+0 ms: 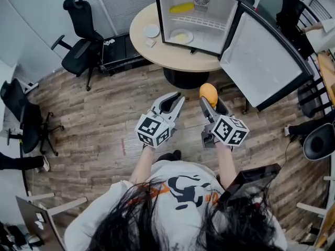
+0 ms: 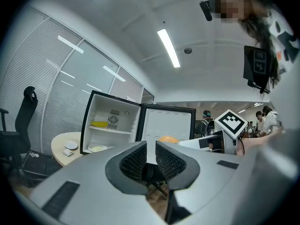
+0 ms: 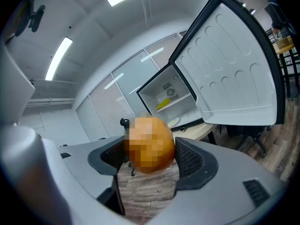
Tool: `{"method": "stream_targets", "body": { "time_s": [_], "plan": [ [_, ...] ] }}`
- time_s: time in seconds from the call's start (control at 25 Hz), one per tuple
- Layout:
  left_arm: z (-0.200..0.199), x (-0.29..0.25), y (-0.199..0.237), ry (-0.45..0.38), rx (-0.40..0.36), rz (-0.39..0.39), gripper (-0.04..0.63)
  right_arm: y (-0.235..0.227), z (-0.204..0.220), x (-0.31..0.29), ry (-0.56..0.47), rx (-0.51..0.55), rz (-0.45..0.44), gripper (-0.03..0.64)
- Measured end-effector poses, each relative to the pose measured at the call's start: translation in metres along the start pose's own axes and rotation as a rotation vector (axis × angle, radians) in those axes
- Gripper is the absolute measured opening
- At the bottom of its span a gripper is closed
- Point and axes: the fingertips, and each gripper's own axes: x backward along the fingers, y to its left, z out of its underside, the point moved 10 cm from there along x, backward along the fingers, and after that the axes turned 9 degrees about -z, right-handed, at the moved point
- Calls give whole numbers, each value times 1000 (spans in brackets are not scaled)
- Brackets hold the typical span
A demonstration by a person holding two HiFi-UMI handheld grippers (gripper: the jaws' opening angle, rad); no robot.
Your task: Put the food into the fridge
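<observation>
Two weak points stand out. One is the hold itself: the right gripper (image 1: 212, 104) is clamped on the orange (image 1: 208, 93), but the fruit sits out at the jaw tips, pinched only by its sides, above the wooden floor (image 1: 104, 114) and well short of the round counter (image 1: 172, 56). Being round and smooth, it could, by my judgement, slip from the pads if the squeeze slackens or the gripper tilts during the carry, then drop and roll off under the counter. The other is the way in. The mini fridge (image 1: 220, 9) stands at the far side on the counter, its door (image 1: 261, 61) swung wide to the right and reaching toward the near right, so an approach from that side could clip the door's edge and jolt the orange loose. Inside, a yellow food item (image 1: 181, 7) lies on the upper shelf (image 1: 207, 22) and a plate (image 1: 181, 36) rests on the fridge bottom at left. An orange set down carelessly could nudge either one, or roll back out of the open front. The left gripper (image 1: 171, 104), jaws drawn almost together on nothing, hangs just left of the right one and is poorly placed to catch a fall.
</observation>
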Motion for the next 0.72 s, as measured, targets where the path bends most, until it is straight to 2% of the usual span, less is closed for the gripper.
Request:
{"method": "stream_targets", "body": {
  "time_s": [0.36, 0.72],
  "plan": [
    [-1, -30, 39, 10, -11, 49, 54, -6, -10, -38, -36, 3, 51, 327],
    [7, -43, 66, 43, 29, 86, 54, -1, 5, -63, 7, -18, 67, 327]
  ]
}}
